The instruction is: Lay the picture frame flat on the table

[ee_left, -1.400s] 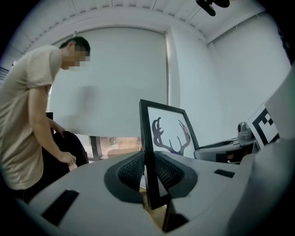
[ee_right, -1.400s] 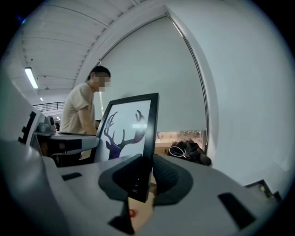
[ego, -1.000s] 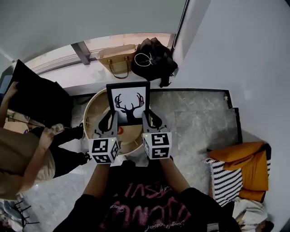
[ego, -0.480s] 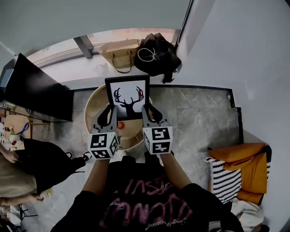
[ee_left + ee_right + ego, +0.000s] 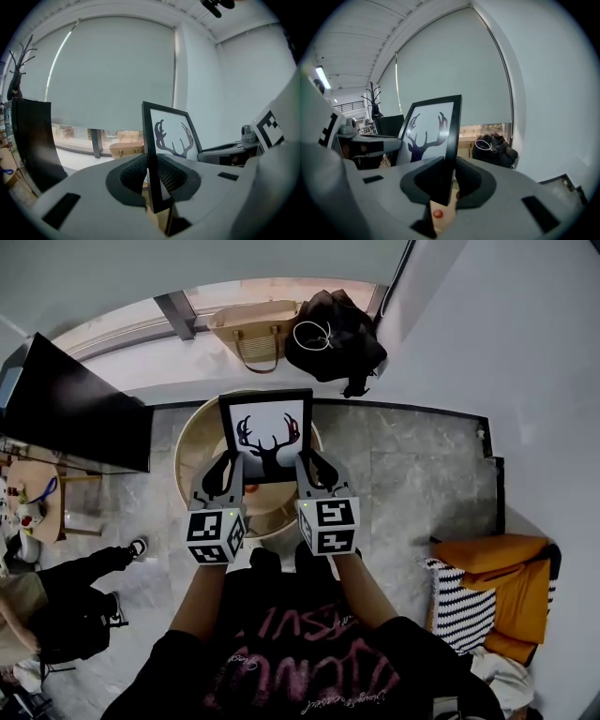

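Picture frame [image 5: 266, 435], still pinched upright between left gripper [image 5: 151, 176] and right gripper [image 5: 446, 180] fingers, has edged forward; counter [image 5: 187, 465] below them, laying flat pending.

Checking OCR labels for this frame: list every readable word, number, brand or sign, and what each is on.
No text here can be quoted.
The shirt print: pink lettering on the person's black shirt, upside down and distorted in the head view, unreadable.
The left marker cube and right marker cube: black-and-white square codes only, no words or digits.
The picture frame: antler silhouette, no text.
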Action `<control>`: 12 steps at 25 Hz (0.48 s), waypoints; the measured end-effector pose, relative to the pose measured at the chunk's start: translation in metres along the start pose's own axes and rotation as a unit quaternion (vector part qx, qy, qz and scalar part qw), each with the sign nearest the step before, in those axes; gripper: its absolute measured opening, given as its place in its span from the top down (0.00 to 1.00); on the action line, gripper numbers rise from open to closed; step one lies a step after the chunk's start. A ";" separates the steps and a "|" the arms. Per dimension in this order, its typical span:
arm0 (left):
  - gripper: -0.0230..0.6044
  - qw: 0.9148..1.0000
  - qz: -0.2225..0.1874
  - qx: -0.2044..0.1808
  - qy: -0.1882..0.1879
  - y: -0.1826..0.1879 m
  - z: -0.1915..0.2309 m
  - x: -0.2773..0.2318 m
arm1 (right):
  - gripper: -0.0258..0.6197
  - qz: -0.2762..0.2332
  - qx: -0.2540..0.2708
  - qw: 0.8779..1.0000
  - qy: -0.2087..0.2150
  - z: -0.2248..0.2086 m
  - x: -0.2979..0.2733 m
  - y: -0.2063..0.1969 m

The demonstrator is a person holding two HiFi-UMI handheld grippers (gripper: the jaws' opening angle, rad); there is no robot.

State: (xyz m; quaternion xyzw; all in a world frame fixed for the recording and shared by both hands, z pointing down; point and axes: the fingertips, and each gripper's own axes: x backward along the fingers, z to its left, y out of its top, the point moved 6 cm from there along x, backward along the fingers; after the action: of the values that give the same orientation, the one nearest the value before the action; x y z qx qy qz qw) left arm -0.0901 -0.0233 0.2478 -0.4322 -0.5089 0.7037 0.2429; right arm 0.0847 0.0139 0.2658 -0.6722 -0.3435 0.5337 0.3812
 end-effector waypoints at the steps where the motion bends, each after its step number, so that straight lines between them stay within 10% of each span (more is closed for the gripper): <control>1: 0.85 1.000 0.002 0.001 0.001 -0.002 0.001 -0.001 | 0.83 0.002 -0.001 1.000 0.001 0.001 -0.002 -0.002; 12: 0.85 0.999 0.030 0.017 0.011 -0.029 0.018 -0.009 | 0.83 0.033 -0.006 0.999 0.013 0.008 -0.026 -0.025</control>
State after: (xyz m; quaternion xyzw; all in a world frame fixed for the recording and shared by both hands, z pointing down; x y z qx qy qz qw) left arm -0.1041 -0.0292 0.2796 -0.4509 -0.4810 0.7141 0.2352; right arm 0.0707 0.0044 0.2979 -0.6920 -0.3193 0.5355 0.3640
